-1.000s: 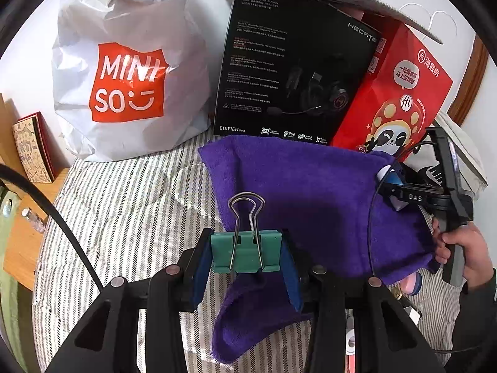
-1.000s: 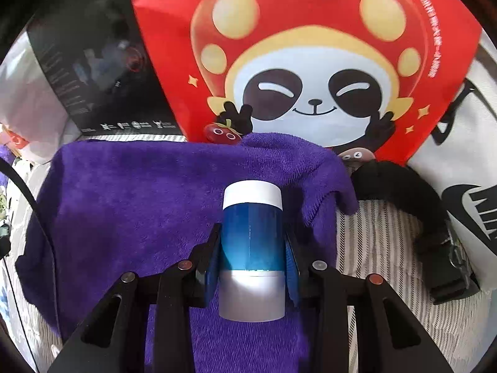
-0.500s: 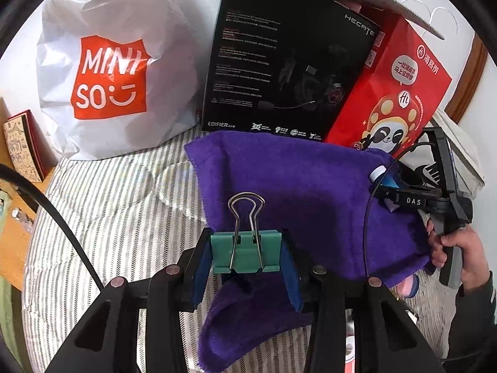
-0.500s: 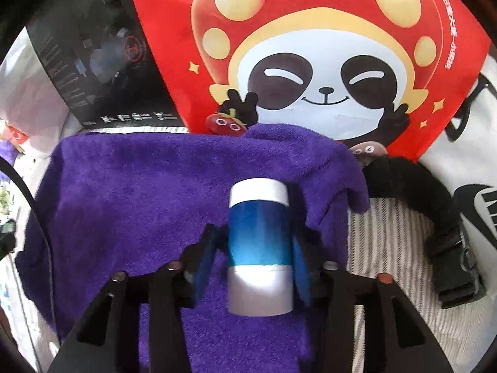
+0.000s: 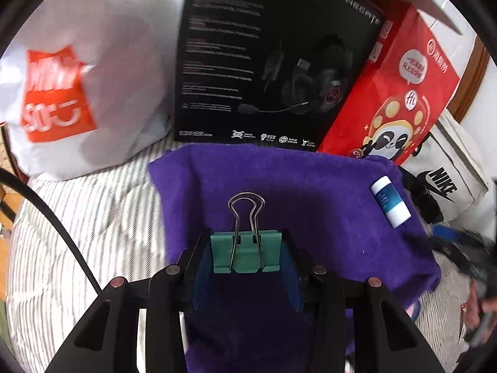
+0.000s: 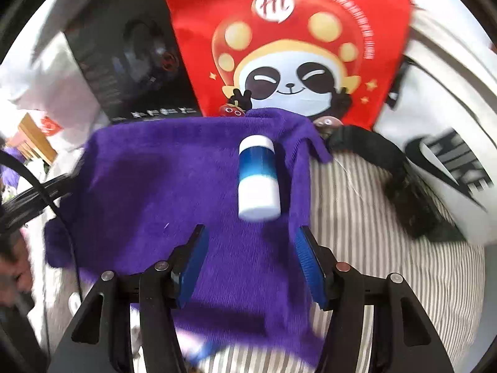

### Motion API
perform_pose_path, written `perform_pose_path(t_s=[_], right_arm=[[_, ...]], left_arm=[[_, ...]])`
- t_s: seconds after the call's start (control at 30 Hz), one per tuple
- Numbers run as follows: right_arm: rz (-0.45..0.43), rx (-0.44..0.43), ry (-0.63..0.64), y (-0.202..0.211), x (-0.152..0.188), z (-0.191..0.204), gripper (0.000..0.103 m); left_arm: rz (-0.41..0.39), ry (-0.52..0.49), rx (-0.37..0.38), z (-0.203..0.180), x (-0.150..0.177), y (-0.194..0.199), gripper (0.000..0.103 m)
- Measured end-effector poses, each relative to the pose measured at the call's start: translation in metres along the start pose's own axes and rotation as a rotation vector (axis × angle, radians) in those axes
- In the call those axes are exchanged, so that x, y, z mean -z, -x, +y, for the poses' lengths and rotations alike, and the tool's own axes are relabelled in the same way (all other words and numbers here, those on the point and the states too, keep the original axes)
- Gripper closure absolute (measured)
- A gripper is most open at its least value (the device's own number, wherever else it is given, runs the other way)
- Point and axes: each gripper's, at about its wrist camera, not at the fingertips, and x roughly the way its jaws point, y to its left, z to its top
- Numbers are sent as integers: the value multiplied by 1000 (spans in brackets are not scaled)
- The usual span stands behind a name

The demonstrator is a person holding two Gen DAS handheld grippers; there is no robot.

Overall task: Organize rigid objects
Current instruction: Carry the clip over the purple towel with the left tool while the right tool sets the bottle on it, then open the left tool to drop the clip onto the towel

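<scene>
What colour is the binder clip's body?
Teal green binder clip, silver wire handles; clearest in the left wrist view.

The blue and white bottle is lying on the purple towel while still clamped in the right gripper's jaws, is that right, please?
Not quite. The blue and white bottle does lie on the purple towel, but the right gripper has its jaws open and apart from it, as the right wrist view shows.

A home bedroom, seen close over a bed. The bed [image 5: 77, 217] wears a grey-and-white striped sheet with a purple towel [image 5: 310, 192] spread on it. Everyday belongings lean against a white wall at the far edge — a white Miniso shopping bag [image 5: 93, 71], a black headset box [image 5: 264, 62], a red panda gift bag [image 6: 289, 46] and a white Nike tote [image 6: 444, 155].
</scene>
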Motion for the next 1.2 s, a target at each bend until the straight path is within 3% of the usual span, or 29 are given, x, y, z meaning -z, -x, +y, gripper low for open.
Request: perform_pose_path(t_s=[0.27,0.47,0.77,0.9,1.03,1.2], right_arm=[[-20,-38,-56,38,50,-5,44],[-5,-32,-95,36,74,-6,44],[9,-10,-104,34,77,-12,44],[11,-17,-105,36,79,-11,44],[21,-18,-98,37,84,-9,44],[20,-12,-107,42,89,-10,44]], left_arm=[[50,-17,-48,-14,-19,-36,64],[97,-42,-116,-25,-22,-57,64],[125,-132,-205,-45,-18,-69,63],[133,-131,-188,-51,-20,-71,62],[147,-134,-201,-48,-18,-71,47],[148,-131,-154,-46,-2,-55,48]])
